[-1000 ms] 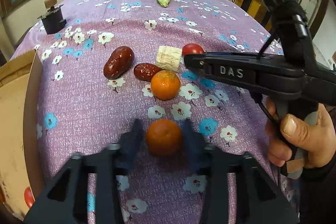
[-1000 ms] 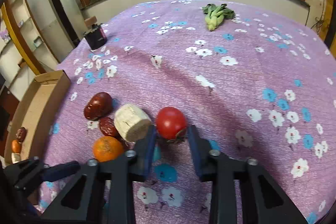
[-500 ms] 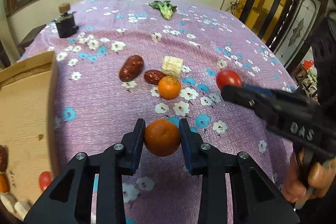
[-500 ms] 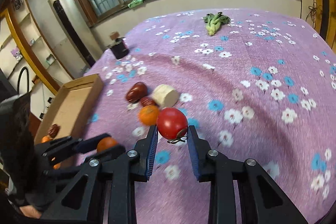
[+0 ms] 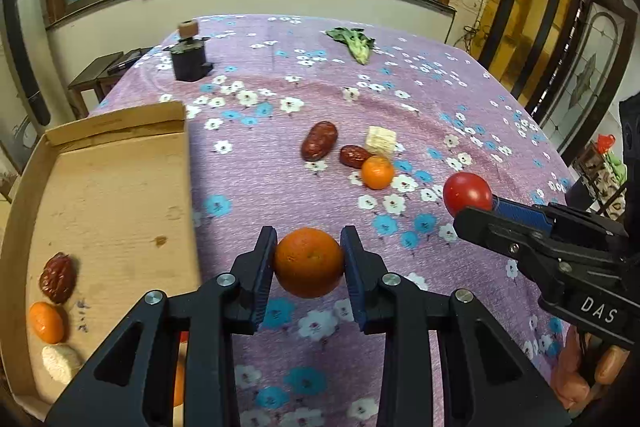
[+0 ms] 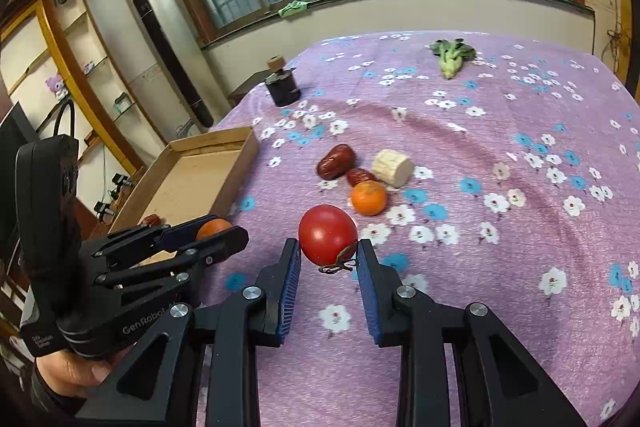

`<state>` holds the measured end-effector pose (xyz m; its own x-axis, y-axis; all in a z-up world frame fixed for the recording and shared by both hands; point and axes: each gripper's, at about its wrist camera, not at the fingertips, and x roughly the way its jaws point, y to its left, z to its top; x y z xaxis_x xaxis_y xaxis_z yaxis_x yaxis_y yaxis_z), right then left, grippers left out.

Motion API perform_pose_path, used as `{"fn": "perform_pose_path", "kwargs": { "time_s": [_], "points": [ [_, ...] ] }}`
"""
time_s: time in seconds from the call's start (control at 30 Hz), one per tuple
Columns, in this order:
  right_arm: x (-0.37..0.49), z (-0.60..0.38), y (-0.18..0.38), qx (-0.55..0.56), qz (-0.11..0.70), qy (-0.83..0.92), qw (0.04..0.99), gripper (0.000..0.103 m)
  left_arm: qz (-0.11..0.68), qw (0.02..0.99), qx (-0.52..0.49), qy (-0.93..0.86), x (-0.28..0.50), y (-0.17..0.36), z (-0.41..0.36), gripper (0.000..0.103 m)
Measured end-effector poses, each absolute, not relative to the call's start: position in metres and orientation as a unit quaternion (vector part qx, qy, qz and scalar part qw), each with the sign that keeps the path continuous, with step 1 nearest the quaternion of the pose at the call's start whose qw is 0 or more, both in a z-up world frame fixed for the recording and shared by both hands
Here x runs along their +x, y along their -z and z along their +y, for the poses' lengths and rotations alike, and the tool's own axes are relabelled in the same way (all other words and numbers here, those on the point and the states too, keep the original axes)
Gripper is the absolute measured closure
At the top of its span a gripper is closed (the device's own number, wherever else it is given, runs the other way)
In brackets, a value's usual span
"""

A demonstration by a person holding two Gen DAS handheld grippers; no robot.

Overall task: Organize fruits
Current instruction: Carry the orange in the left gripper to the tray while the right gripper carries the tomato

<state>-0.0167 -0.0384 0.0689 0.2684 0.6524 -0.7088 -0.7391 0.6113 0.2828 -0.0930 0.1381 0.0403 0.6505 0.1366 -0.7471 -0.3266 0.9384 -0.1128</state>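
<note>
Both fruits are up off the purple floral worktop (image 5: 248, 187) now, lifted since a second ago! Left gripper (image 5: 308, 259) has its fingers clamped on an orange (image 5: 309, 262), just beside the cardboard tray (image 5: 120, 195). Right gripper (image 6: 328, 255) pinches a red tomato (image 6: 327, 234), farther from the tray. Beyond, well clear of the tray, sit a second orange (image 5: 377, 172), two red dates (image 5: 319, 145) and a pale chunk (image 5: 380, 140).

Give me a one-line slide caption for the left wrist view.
Left gripper holding an orange above the floral tablecloth, cardboard tray alongside.
</note>
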Motion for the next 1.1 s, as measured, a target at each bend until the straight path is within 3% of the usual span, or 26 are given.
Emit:
{"fn": "perform_pose_path", "kwargs": {
  "time_s": [1.1],
  "points": [
    [-0.068, 0.028, -0.065, -0.100, 0.419, -0.492, 0.757, 0.074, 0.378, 0.895, -0.161, -0.176, -0.135, -0.040, 0.196, 0.073]
  ]
}}
